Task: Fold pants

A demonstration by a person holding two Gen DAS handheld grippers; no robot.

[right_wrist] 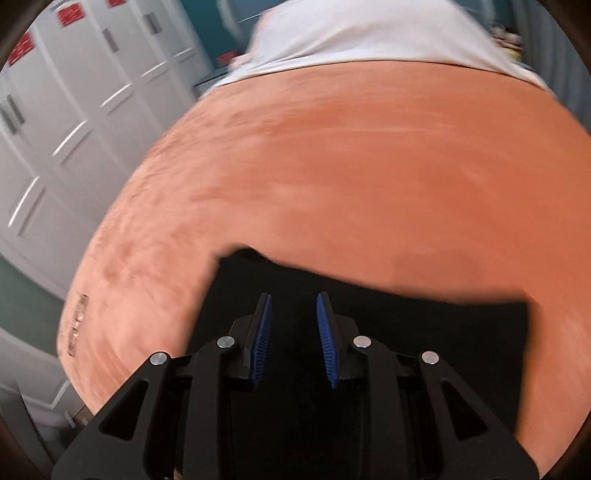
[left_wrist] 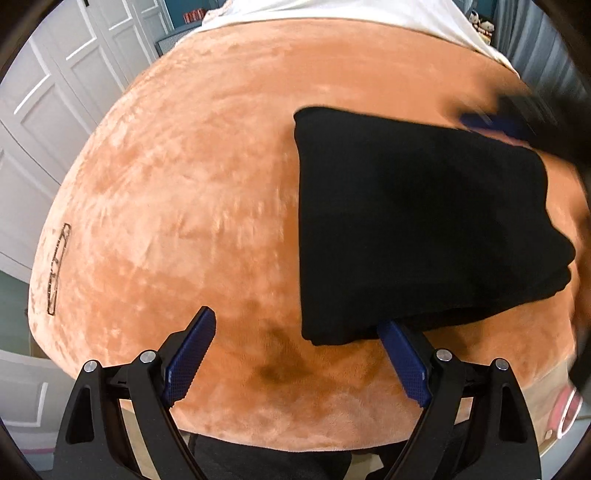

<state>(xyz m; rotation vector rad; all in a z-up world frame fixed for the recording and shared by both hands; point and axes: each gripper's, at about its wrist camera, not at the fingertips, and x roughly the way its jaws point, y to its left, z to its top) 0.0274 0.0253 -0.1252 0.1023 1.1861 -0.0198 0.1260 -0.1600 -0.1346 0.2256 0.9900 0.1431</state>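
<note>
The black pants (left_wrist: 417, 229) lie folded into a compact rectangle on the orange plush bed cover (left_wrist: 192, 192). My left gripper (left_wrist: 295, 325) is wide open just in front of the pants' near left corner; its right pad (left_wrist: 404, 363) touches or slips under the near edge. In the left wrist view the right gripper (left_wrist: 491, 123) is a blur at the pants' far right corner. In the blurred right wrist view my right gripper (right_wrist: 294, 301) is partly open and empty, hovering over the black pants (right_wrist: 424, 314).
White wardrobe doors (left_wrist: 55, 103) stand to the left of the bed. A white sheet (left_wrist: 332, 11) covers the far end of the bed. A sewn label (left_wrist: 59, 269) sits at the cover's left edge, and a dark stain (left_wrist: 277, 365) marks the cover near my left gripper.
</note>
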